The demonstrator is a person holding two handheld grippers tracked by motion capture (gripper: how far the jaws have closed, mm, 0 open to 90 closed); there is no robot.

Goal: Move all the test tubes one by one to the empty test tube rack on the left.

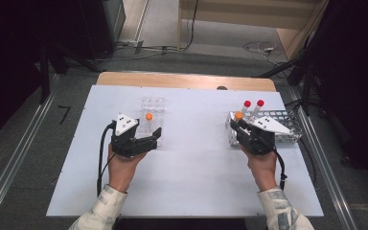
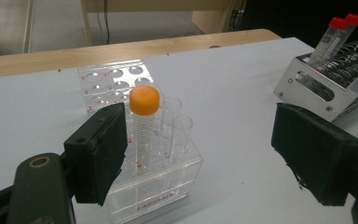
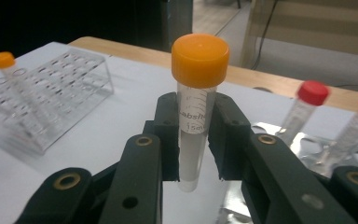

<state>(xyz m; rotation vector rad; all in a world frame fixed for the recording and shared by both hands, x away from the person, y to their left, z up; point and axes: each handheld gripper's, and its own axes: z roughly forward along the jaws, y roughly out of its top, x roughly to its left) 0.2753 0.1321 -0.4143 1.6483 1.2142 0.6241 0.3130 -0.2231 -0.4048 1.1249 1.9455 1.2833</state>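
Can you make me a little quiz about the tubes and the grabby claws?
1. What colour is the cap of the tube in the right gripper?
2. True or false: the left gripper is squeezing the orange tube in the clear rack.
3. How many red-capped tubes stand in the metal rack? A) one B) two C) four

Key
1. Orange.
2. False. Its jaws stand wide apart; one is next to the rack, not pressing the tube.
3. B, two.
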